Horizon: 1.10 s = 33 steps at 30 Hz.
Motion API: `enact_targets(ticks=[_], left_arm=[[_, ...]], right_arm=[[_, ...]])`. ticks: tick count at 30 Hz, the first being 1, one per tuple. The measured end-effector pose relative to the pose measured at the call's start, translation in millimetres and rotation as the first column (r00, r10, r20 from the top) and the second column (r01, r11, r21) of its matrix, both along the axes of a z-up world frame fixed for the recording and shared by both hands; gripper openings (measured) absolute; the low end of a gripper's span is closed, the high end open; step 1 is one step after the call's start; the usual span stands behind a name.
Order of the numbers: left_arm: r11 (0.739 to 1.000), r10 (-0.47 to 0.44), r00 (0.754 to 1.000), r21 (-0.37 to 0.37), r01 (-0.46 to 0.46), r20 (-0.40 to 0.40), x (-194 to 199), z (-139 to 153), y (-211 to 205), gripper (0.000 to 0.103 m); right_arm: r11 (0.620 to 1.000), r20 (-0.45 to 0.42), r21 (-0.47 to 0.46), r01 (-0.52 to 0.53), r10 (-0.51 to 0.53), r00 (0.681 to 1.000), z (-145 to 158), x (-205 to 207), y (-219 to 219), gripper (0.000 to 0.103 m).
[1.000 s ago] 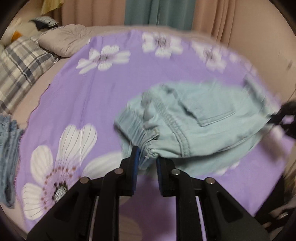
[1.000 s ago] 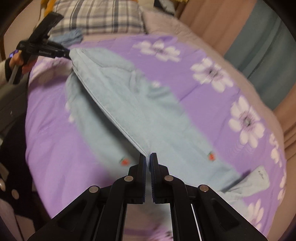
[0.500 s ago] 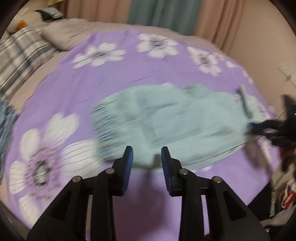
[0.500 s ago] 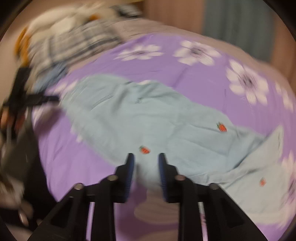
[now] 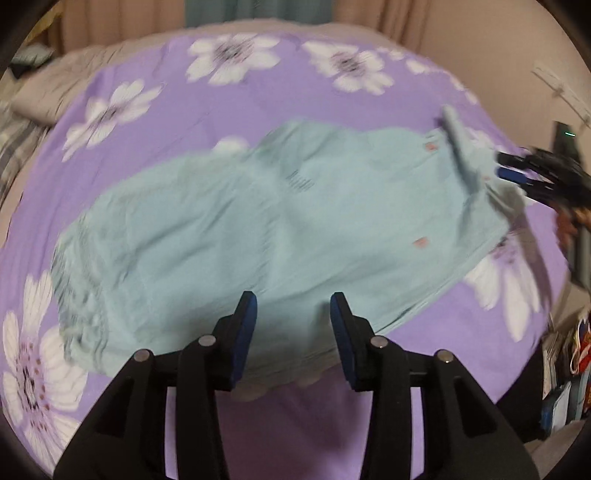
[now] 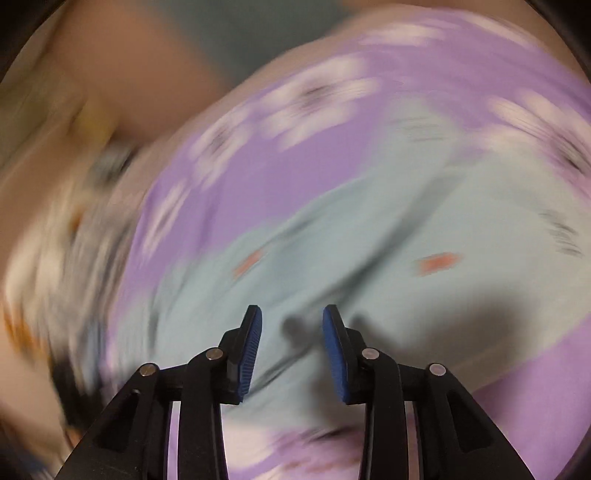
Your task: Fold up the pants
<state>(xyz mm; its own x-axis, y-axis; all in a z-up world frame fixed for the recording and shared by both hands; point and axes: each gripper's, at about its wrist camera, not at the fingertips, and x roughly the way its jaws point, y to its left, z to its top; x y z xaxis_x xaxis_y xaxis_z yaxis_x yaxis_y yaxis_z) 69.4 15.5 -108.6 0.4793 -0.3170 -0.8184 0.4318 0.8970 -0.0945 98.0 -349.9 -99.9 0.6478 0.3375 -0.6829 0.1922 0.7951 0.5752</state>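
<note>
My left tongs point(image 5: 293, 306): nearest the left camera, the two blue-padded jaws stand apart and are opening wider; nothing is between them, and they hang just above the near edge of the pants.
My right tongs point(image 6: 291, 317): jaws apart too and opening, nothing clamped; the cloth lies below the gap, not pinched. In the left view they show blurred at the far right, beside the leg end.
Pants point(image 5: 258, 229): pale blue-green, lying spread across the middle of the bed cover, free of both tongs. The gathered waistband point(image 5: 74, 295) is at the left end in the left view; the leg end reaches toward the right, where a narrow strip of cloth point(image 5: 460, 151) stands up from it.
Marks on the pants: small reddish patches point(image 6: 437, 263), blurred.
Bed cover point(image 5: 236, 110): purple with large white flowers, under and all round the pants.
Far side: a pale pillow point(image 5: 48, 99) at the left, curtains point(image 5: 122, 18) behind the bed.
Right view: heavily smeared, so little else there can be made out.
</note>
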Motion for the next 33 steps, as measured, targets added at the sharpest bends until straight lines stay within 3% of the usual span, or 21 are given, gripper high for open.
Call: enact_targets(ticks=[2,5,11,12,14,16,22,25,28,31,33], left_arm=[[0.997,-0.068,0.998,-0.018,0.068,0.015,0,8,-28,0.041],[0.985,-0.165,0.986,-0.043,0.165,0.002,1,7,-78,0.041],[0.945,-0.326,0.945,-0.009,0.326,-0.036,4,-19,-166,0.039],[0.945,-0.326,0.945,0.021,0.327,-0.036,7,-25,-176,0.033],[0.947,-0.311,0.949,0.07,0.314,-0.042,10,-34,-186,0.016],[0.954,-0.293,0.955,0.049,0.295,-0.046,14,-35,-186,0.013],[0.954,-0.297,0.955,-0.032,0.298,0.015,9,-9,-175,0.01],[0.944,-0.326,0.944,-0.032,0.328,0.058,-2,4,-175,0.01],[0.939,-0.344,0.939,-0.002,0.344,0.033,-6,-4,-178,0.01],[0.938,-0.344,0.939,0.04,0.345,-0.01,-4,-22,-184,0.01],[0.935,-0.347,0.938,0.065,0.347,-0.023,-3,-30,-188,0.01]], right_arm=[[0.989,0.0,0.069,0.132,-0.132,0.991,-5,7,-42,0.034],[0.964,-0.025,0.187,0.191,-0.19,0.982,-18,25,-72,0.034],[0.947,-0.126,0.195,0.254,-0.233,0.964,-37,68,-81,0.034],[0.945,-0.128,0.208,0.253,-0.23,0.965,-39,66,-79,0.034],[0.945,-0.117,0.208,0.254,-0.234,0.965,-39,69,-78,0.033],[0.946,-0.077,0.189,0.265,-0.255,0.964,-34,59,-81,0.004],[0.931,0.076,0.211,0.299,-0.321,0.944,-1,15,-95,0.004],[0.93,0.157,0.15,0.335,-0.357,0.921,24,-25,-95,0.004],[0.916,0.117,0.106,0.387,-0.398,0.91,21,-61,-95,0.004],[0.905,0.005,0.08,0.418,-0.419,0.908,-12,-76,-94,0.004],[0.891,-0.056,0.114,0.439,-0.435,0.899,-37,-81,-98,0.004]])
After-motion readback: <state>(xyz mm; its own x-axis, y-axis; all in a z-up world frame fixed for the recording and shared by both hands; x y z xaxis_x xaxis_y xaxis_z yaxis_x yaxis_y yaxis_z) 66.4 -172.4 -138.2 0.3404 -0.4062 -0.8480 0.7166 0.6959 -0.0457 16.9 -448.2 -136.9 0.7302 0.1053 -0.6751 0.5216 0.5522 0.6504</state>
